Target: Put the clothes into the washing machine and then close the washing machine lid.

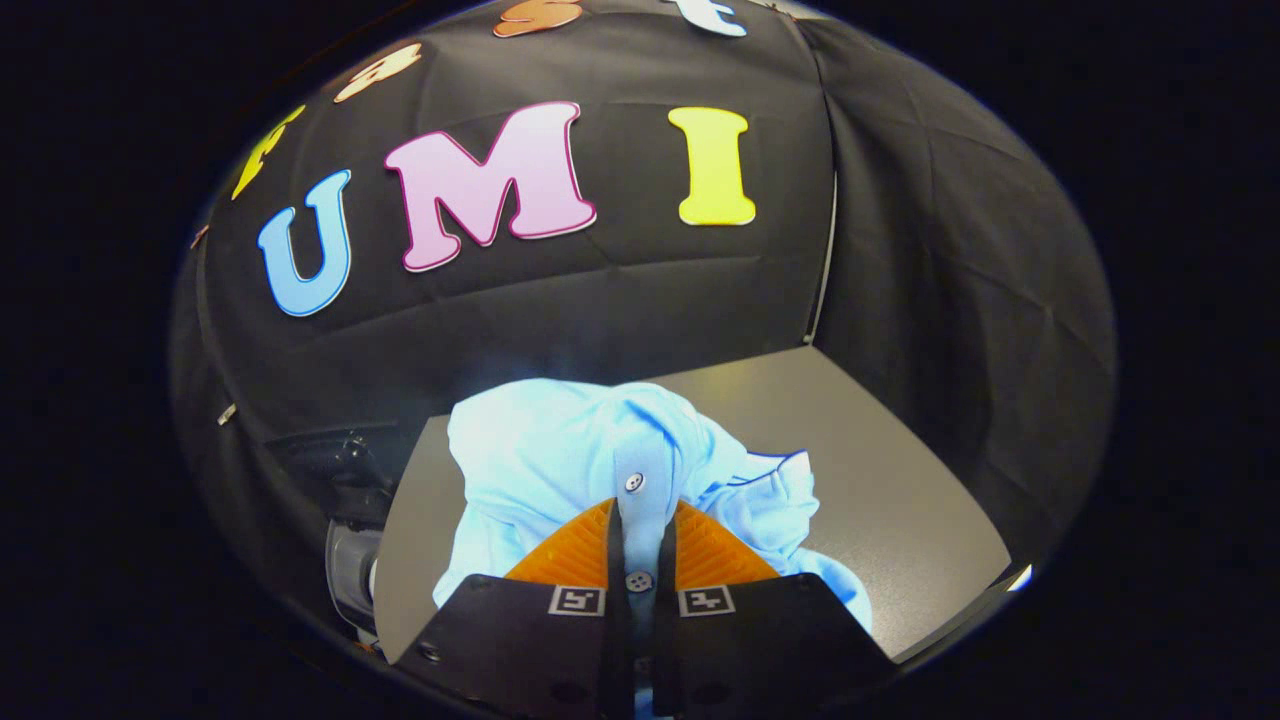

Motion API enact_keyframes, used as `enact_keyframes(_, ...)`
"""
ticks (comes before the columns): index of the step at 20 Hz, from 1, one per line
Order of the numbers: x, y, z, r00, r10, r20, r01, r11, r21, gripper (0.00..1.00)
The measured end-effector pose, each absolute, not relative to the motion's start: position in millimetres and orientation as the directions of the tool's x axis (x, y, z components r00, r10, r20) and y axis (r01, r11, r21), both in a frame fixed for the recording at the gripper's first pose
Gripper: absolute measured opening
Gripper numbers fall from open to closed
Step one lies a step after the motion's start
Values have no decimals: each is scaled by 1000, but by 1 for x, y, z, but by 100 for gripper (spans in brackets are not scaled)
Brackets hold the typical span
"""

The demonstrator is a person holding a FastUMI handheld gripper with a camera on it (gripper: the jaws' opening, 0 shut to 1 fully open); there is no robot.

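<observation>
At the lower left of the frame, past the left edge of the table (900,480), a grey rounded body (350,570) with dark parts above it sits low against the black cloth wall (950,300); it is too dim and too cut off to tell what it is

Moving right, the grey tabletop fills the lower middle, its far edge meeting the wall and its right corner reaching toward the lower right of the frame. A pale vertical seam (822,270) runs up the wall's corner above the table's far right edge

At the centre of the frame, the light blue shirt (540,460) is bunched in a loose heap, spreading left and right of the fingers and hiding the table below it (whether it rests on the table or hangs just above it cannot be told). Its button placket (640,500) runs straight down the middle, with 1 button (632,483) just ahead of the fingertips and another 1 lower down, between the fingers. A darker trimmed edge (770,462) shows on the folds at the shirt's right side

At the bottom centre, the gripper (641,520) has its 2 fingers drawn close together, both pressing on the placket from either side, so the tool is clenched on the shirt. 2 small square markers sit on the gripper's body just behind the fingers

To the right of the shirt the tabletop lies bare up to its corner
</observation>
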State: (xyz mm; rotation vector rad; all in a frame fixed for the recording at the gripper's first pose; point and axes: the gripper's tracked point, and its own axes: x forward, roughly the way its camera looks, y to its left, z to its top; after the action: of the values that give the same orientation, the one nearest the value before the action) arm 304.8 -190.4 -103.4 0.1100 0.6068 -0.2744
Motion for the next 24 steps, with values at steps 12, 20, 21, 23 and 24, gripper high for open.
enact_keyframes(12, 318, -19, -56, 839, -115, -532, 76, 993, -94, 12)
enact_keyframes(20, 308, 102, -95, 841, -29, -540, -21, 996, -86, 12)
enact_keyframes(21, 306, 114, -104, 842, -23, -539, -24, 997, -80, 12)
enact_keyframes(23, 302, 139, -122, 844, -11, -537, -42, 995, -86, 12)
enact_keyframes(24, 299, 145, -132, 840, -17, -542, -42, 995, -95, 12)
